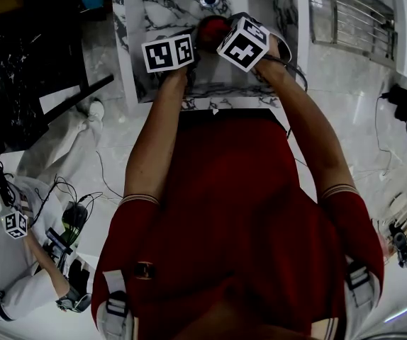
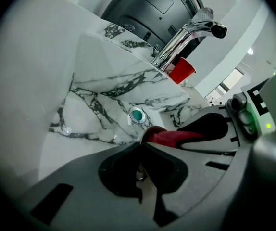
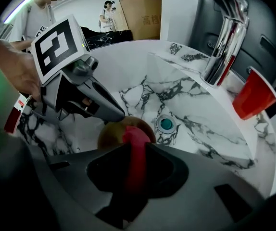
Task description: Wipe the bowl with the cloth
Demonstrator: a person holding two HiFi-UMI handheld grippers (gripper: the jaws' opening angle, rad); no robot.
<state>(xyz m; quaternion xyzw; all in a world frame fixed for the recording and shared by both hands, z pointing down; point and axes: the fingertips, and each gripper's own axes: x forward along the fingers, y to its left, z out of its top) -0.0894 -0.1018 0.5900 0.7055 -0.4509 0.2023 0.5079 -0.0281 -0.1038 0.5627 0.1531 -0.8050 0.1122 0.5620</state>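
Currently mid-wipe, by my read. Right gripper [image 3: 138, 150] is clenched on the red cloth [image 3: 133, 136]. The cloth runs up between its jaws and its free end lies on the bowl [image 3: 110, 134], at the rim.

Left gripper [image 2: 142, 146] is clamped too, with a thin brown edge between its jaws, which looks like the bowl's rim. The right gripper view shows its tip on the bowl's left side. So 1 gripper steadies and 1 wipes.

Both sit close together over the near-middle of the marble sink [image 3: 143, 81]. Can't tell if the bowl rests on the sink floor or hangs off the left jaws.

Farther out:
- Drain [image 3: 166, 124] with a teal centre, just beyond the bowl.
- Chrome faucet [image 3: 223, 47] at the sink's far edge, with a red cup [image 3: 253, 97] beside its base on the ledge.
- Cardboard box [image 3: 140, 13] and 2 people [image 3: 107, 14] well behind, off to the left.

Progress: can't judge how much of the bowl is done. Only a small patch of cloth is in contact.

Next move, as I see it:
- Hold the left clamp firm.
- Drag the cloth round the inside and along the rim.
- Turn the bowl or the right wrist to reach the rest.

Risk: the rim grip is thin, so heavy cloth pressure could twist the bowl out.
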